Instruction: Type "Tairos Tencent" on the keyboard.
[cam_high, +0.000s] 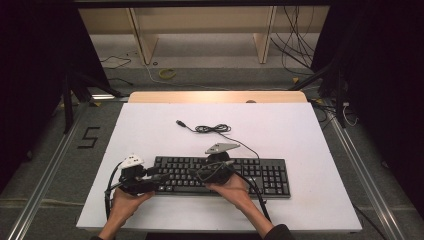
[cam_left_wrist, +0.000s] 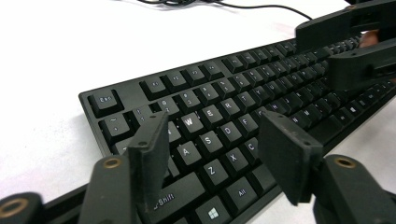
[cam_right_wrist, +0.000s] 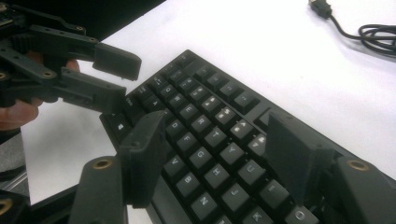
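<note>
Black keyboard (cam_high: 222, 176) lies flat on white tabletop (cam_high: 150, 130), near the person's edge (cable coiled behind it). Left claw (cam_left_wrist: 215, 144) and right claw (cam_right_wrist: 215, 154) both spread wide over the keys, gripping nothing

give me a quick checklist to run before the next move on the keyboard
1. Left gripper open, nothing between its jaws: ok.
2. Right gripper open, nothing between its jaws: ok.
3. Keyboard lying flat on the white table: ok.
4. Cable lying loose behind the keyboard, USB plug free on the table: ok.
5. Both grippers over the keyboard's left half, close to each other: check spacing, cannot tell.
6. Jaws touching the keys: cannot tell.
</note>
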